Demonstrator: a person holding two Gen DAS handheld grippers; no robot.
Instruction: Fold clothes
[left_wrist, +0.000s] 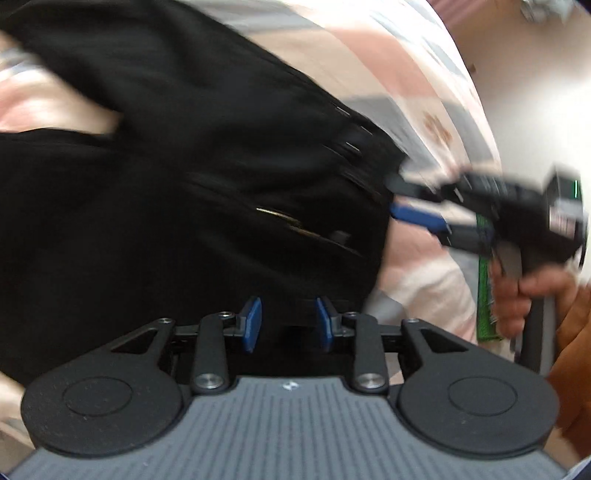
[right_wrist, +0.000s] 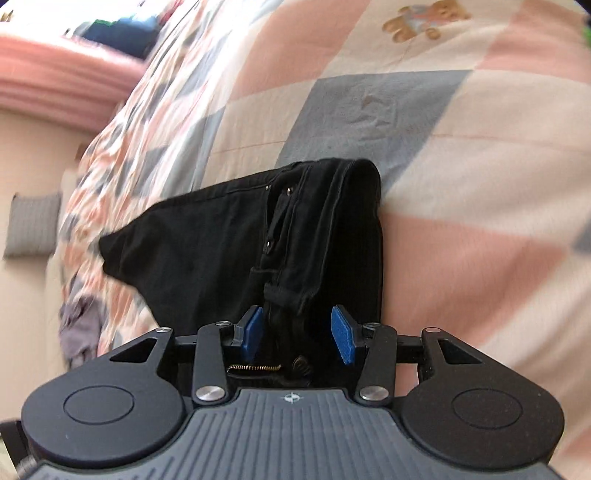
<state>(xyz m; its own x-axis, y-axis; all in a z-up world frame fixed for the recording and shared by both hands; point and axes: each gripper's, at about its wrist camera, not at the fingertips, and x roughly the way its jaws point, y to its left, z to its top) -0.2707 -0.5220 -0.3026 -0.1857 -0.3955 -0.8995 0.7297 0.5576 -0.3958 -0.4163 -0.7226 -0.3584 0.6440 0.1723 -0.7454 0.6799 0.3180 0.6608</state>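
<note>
Bright, even daylight; heavy motion blur, fisheye-bent edges.

A home bedroom, shown by a bed (right_wrist: 461, 155) covered with a teddy-bear (right_wrist: 421, 22) patchwork quilt, pink bedding (right_wrist: 55, 74) seen beyond

A bed carries everything, covered by a patchwork quilt (right_wrist: 461, 155) of pink, cream and grey squares with a teddy-bear print. Directly on it, just ahead of the right gripper (right_wrist: 295, 334), lie folded black trousers (right_wrist: 229, 236), waistband nearest the fingers. Farther off, to that gripper's left, sits a small grey cloth (right_wrist: 83, 326).
</note>
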